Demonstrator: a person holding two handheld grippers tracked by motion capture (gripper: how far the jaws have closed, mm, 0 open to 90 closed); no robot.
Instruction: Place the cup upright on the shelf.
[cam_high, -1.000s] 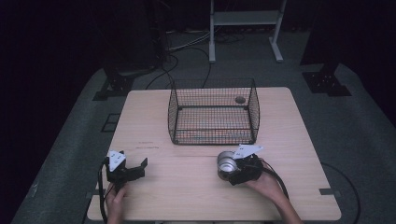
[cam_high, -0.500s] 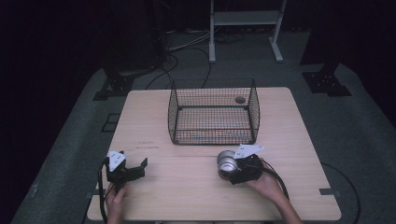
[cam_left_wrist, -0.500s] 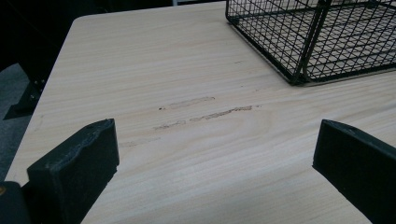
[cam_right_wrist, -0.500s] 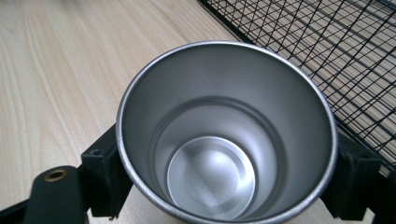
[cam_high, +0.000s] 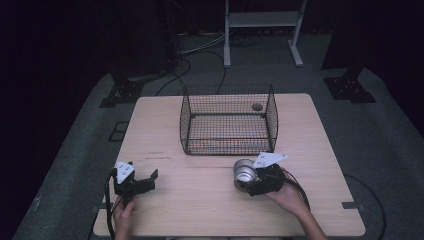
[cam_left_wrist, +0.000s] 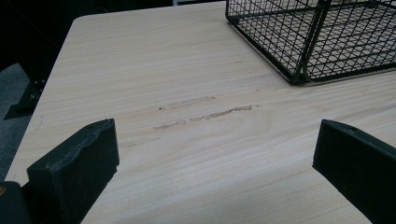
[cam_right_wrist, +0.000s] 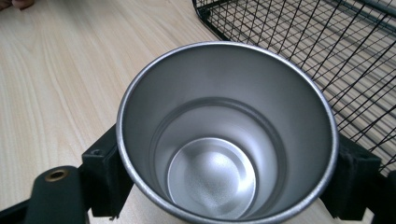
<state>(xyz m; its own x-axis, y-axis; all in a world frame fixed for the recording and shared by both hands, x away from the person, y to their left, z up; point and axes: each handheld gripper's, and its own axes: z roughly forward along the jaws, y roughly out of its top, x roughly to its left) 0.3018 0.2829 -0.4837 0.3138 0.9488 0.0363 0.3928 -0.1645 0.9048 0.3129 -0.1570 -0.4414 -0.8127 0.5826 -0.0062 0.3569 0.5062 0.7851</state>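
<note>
A shiny steel cup (cam_high: 244, 173) stands near the table's front, just in front of the black wire basket (cam_high: 228, 121). My right gripper (cam_high: 248, 181) is shut on the cup. In the right gripper view the empty cup (cam_right_wrist: 226, 135) is seen from above, with a black jaw pressed against each side of it. My left gripper (cam_high: 148, 181) rests at the front left of the table, open, with nothing between its wide-spread jaws. In the left gripper view my left gripper (cam_left_wrist: 215, 163) points over bare wood toward the basket's corner (cam_left_wrist: 299, 74).
The wooden table (cam_high: 165, 130) carries a faint scuff mark (cam_left_wrist: 205, 114) ahead of the left gripper. A small round object (cam_high: 257, 106) lies at the back right of the basket. Cables and stand legs (cam_high: 260, 35) lie on the dark floor beyond the table.
</note>
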